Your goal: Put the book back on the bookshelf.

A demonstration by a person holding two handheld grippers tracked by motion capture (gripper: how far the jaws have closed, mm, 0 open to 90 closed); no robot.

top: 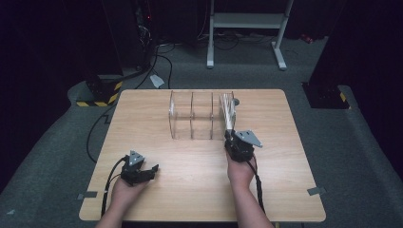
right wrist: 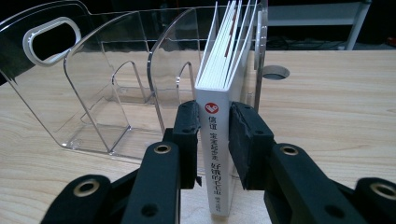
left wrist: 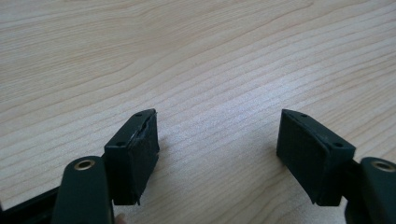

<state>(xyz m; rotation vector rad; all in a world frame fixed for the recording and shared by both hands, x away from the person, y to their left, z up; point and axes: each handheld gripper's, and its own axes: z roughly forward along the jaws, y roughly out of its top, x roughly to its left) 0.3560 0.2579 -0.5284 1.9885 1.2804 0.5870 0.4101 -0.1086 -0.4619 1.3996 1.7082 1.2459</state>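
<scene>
A clear acrylic file rack (top: 192, 116) (right wrist: 107, 93) with three slots stands at the middle back of the wooden table. A white book (top: 228, 114) (right wrist: 217, 140) with a red mark on its spine stands upright in the rack's rightmost slot. My right gripper (top: 231, 137) (right wrist: 212, 135) is shut on the book's spine, one pad on each cover. My left gripper (top: 151, 170) (left wrist: 217, 149) rests low over bare tabletop at the front left, jaws wide apart with nothing between them.
The wooden table (top: 190, 190) has a round cable hole (right wrist: 275, 72) at its back right, just behind the rack. A white metal stand (top: 247, 28) and cables lie on the floor beyond. Black-and-yellow hazard tape (top: 102, 97) sits by the back-left corner.
</scene>
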